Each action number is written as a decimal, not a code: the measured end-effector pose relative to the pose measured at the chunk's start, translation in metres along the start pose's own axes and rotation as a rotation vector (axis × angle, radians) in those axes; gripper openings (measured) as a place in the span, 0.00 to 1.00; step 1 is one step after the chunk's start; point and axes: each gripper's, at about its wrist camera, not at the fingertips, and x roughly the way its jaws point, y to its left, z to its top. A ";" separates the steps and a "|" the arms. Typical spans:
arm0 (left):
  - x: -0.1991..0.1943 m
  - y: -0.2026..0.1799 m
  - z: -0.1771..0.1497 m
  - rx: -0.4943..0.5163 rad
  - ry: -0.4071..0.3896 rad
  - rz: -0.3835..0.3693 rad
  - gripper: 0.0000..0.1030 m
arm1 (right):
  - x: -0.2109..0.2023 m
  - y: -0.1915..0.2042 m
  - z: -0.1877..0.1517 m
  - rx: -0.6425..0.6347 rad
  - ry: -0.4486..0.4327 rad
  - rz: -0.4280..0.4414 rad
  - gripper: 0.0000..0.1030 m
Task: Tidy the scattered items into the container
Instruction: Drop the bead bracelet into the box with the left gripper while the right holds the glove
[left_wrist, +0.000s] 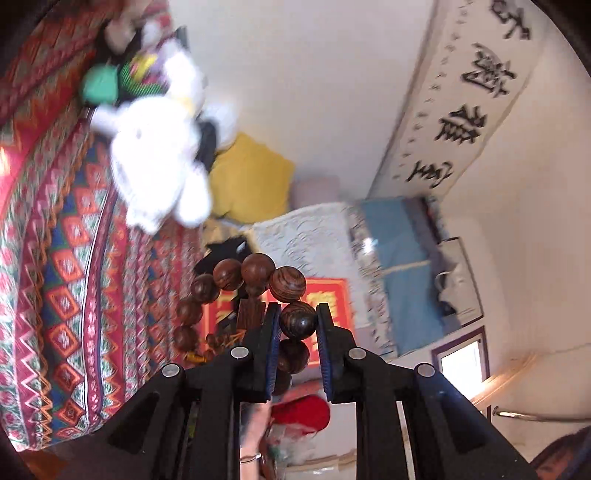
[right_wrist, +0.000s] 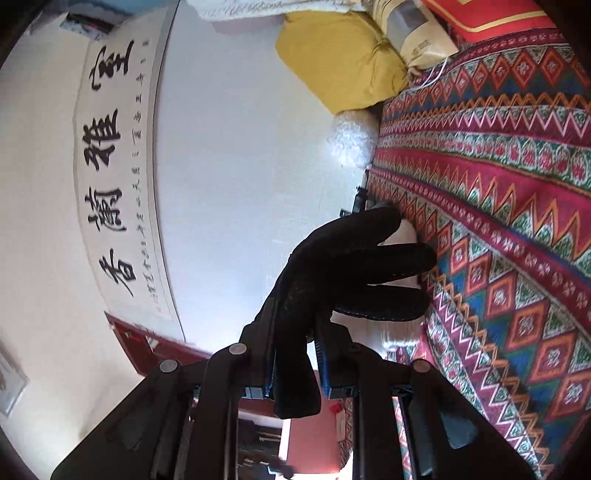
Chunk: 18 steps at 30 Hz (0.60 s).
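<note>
Wooden prayer beads (left_wrist: 258, 291) hang from our left claw (left_wrist: 297, 320), which pinches one dark bead above the patterned bedspread (left_wrist: 74, 258). Our right claw (right_wrist: 295, 332) clamps a black glove (right_wrist: 343, 269) beside that bedspread.

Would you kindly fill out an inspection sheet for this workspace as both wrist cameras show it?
Surface: patterned woven cloth, red with zigzags and diamonds.
Job's things: wooden bead bracelet and black glove, each held in a gripper; no container recognisable.
Clutter: white plush toy, yellow cushion, white paper bag.
Grippers: left gripper shut on one bead; right gripper shut on the glove.
Cables: white cord by the paper bag.
Surroundings: calligraphy scroll on a white wall.
</note>
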 end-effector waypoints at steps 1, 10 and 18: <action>-0.017 -0.016 0.007 0.028 -0.030 -0.017 0.15 | 0.002 0.001 -0.003 -0.009 0.014 0.003 0.17; -0.183 -0.130 0.123 0.226 -0.424 -0.004 0.17 | 0.018 0.013 -0.025 -0.123 0.102 -0.034 0.17; -0.338 -0.009 0.160 -0.230 -0.798 0.681 0.95 | 0.055 0.051 -0.077 -0.265 0.261 -0.029 0.17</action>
